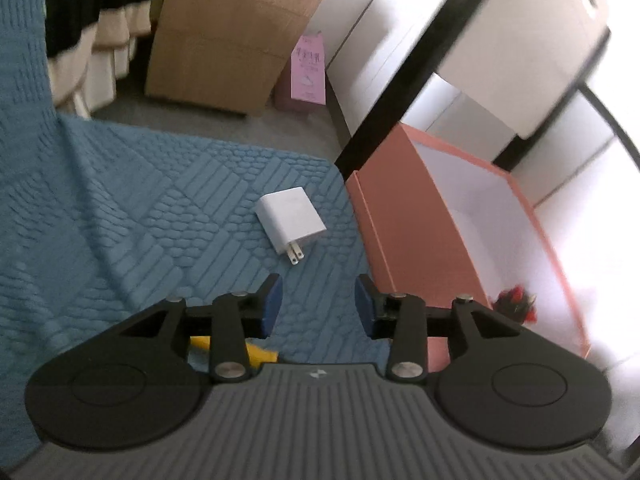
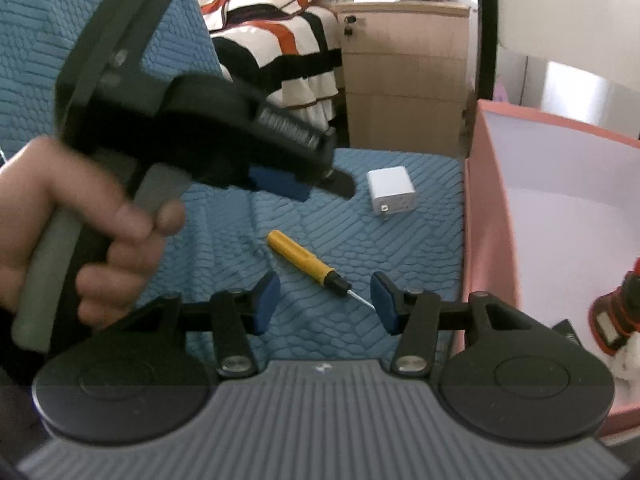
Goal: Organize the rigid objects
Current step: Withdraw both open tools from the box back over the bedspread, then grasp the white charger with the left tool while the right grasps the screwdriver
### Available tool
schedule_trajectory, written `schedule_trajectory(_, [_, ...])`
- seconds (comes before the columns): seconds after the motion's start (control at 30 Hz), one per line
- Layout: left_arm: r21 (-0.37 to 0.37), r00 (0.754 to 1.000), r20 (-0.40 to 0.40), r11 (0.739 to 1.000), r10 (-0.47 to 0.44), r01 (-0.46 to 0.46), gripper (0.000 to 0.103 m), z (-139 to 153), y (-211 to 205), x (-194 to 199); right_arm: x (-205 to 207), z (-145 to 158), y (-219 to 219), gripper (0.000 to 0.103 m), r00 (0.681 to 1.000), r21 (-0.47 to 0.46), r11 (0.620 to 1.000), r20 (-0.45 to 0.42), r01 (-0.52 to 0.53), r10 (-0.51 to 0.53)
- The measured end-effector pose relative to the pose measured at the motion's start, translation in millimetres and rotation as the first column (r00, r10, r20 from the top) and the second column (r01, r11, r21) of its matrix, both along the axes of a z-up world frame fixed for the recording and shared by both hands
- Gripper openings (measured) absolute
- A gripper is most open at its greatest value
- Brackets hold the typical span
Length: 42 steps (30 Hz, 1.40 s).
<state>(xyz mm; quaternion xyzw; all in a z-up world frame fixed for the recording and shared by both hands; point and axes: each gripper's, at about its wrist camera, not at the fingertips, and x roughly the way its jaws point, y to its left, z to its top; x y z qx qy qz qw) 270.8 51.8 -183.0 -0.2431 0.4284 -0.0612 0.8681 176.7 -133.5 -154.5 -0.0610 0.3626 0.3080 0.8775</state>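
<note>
While your left gripper (image 1: 318, 306) hangs over the blue quilted table (image 1: 140, 208), its jaws are spread wide with nothing between them, and the white charger (image 1: 290, 218) lies flat on the cloth just ahead, prongs pointing back at the gripper, near the table's far edge. Your right gripper (image 2: 325, 302) is also gaping and empty; the yellow screwdriver (image 2: 306, 264) lies on the table just in front of it, metal tip close to the right-hand blue pad (image 2: 384, 304), touching or not I can't tell. The pink box (image 1: 404, 232) sits open against the table's right edge, white inside, with a red-and-black object (image 2: 616, 316) in its near corner; too blurred to identify. In the right wrist view your left hand (image 2: 60, 232) grips the left gripper's handle above the table's left side.
</note>
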Motion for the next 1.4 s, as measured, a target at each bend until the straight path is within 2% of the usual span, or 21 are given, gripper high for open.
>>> schedule_trajectory(0.1, [-0.035, 0.999, -0.039, 0.999, 0.002, -0.004, 0.046, -10, 10, 21, 10, -8, 9, 0.051, 1.000, -0.012, 1.000, -0.021, -0.007, 0.007])
schedule_trajectory(0.17, [-0.096, 0.997, -0.074, 0.995, 0.003, -0.010, 0.046, -21, 18, 37, 19, -13, 14, 0.050, 0.999, -0.014, 1.000, -0.046, -0.011, 0.010])
schedule_trajectory(0.33, [-0.099, 0.987, -0.157, 0.995, 0.015, -0.031, 0.046, -42, 28, 66, 40, -28, 25, 0.049, 0.994, -0.021, 1.000, -0.110, -0.014, 0.011])
schedule_trajectory(0.47, [-0.105, 0.984, -0.180, 0.994, 0.003, -0.022, 0.046, -50, 27, 88, 55, -39, 33, 0.047, 0.991, -0.046, 0.999, -0.131, -0.001, -0.005])
schedule_trajectory(0.57, [-0.115, 0.981, -0.195, 0.993, -0.014, -0.009, 0.054, -55, 24, 98, 65, -47, 35, 0.047, 0.984, -0.031, 0.999, -0.175, 0.008, -0.013])
schedule_trajectory(0.73, [-0.074, 0.984, -0.179, 0.997, -0.014, 0.001, 0.061, -53, 14, 110, 74, -63, 42, 0.047, 0.983, -0.074, 0.997, -0.181, 0.009, -0.023])
schedule_trajectory(0.83, [-0.034, 0.984, -0.176, 0.999, -0.019, 0.014, 0.061, -52, 5, 118, 78, -69, 40, 0.045, 0.977, -0.054, 0.998, -0.208, 0.026, -0.036])
schedule_trajectory(1.03, [0.047, 0.986, -0.168, 0.999, -0.010, 0.018, 0.062, -49, -11, 128, 76, -70, 44, 0.045, 0.982, -0.078, 0.997, -0.190, 0.004, -0.019])
schedule_trajectory(1.17, [0.103, 0.987, -0.162, 0.994, -0.020, 0.037, 0.064, -49, -22, 128, 76, -69, 41, 0.030, 0.978, -0.077, 0.997, -0.207, 0.004, -0.020])
schedule_trajectory(1.4, [0.151, 0.985, -0.170, 0.987, -0.030, 0.056, 0.065, -59, -35, 132, 78, -69, 30, 0.030, 0.967, -0.055, 0.998, -0.251, 0.035, -0.048])
